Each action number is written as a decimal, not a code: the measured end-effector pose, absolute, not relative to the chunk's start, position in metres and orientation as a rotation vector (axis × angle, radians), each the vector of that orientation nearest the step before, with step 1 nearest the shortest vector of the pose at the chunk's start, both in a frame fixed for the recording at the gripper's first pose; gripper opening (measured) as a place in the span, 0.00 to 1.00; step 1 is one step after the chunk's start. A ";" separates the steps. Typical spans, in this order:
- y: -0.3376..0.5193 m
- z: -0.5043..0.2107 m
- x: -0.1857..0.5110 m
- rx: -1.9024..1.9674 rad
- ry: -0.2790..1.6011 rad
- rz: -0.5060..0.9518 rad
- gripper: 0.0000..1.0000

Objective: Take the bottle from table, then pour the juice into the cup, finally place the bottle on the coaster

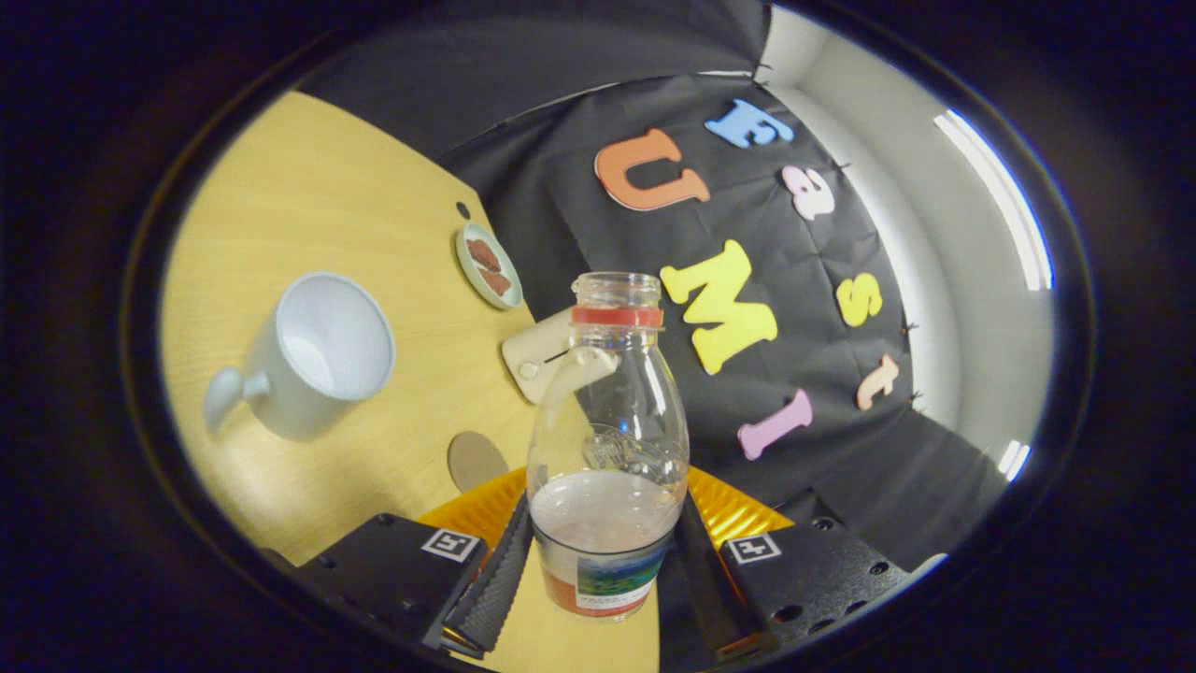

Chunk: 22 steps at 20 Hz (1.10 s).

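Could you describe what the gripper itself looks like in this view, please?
The gripper has two blocky housings, each carrying a square black-and-white marker tag and small round holes. Its fingers are long and narrow with ribbed inner faces.

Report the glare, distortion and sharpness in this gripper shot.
Gripper view: strong fisheye curves the table edge; ceiling light strips blow out white; bottle, held in the gripper, is sharp with faint reflections; cup evenly lit, slightly soft.
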<state>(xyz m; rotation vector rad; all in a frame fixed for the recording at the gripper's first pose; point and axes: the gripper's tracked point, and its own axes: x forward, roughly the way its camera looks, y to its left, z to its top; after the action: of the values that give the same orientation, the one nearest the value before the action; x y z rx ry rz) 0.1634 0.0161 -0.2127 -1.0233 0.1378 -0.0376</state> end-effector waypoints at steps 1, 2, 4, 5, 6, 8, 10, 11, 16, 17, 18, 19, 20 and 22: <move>0.015 -0.213 0.161 -0.964 0.155 -0.025 0.81; 0.014 -0.212 0.159 -0.913 0.170 -0.019 0.81; 0.009 -0.206 0.155 -0.828 0.185 -0.020 0.81; 0.010 -0.200 0.153 -0.772 0.178 -0.023 0.81; 0.012 -0.194 0.151 -0.695 0.177 -0.017 0.81; 0.022 -0.188 0.146 -0.522 0.192 0.021 0.81; 0.026 -0.170 0.147 -0.401 0.171 0.038 0.81; 0.025 -0.159 0.148 -0.369 0.143 0.035 0.81; 0.016 -0.130 0.170 -0.265 0.032 -0.015 0.81; 0.016 -0.130 0.176 -0.245 0.020 -0.017 0.81; 0.017 -0.130 0.183 -0.224 0.011 -0.016 0.81; 0.016 -0.127 0.187 -0.210 -0.006 -0.015 0.81; 0.018 -0.127 0.194 -0.193 -0.016 -0.011 0.81; 0.023 -0.138 0.212 -0.167 0.000 0.008 0.81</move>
<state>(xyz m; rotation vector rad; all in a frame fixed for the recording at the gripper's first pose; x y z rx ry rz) 0.2118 0.0233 -0.1384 -0.1671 0.0001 0.0077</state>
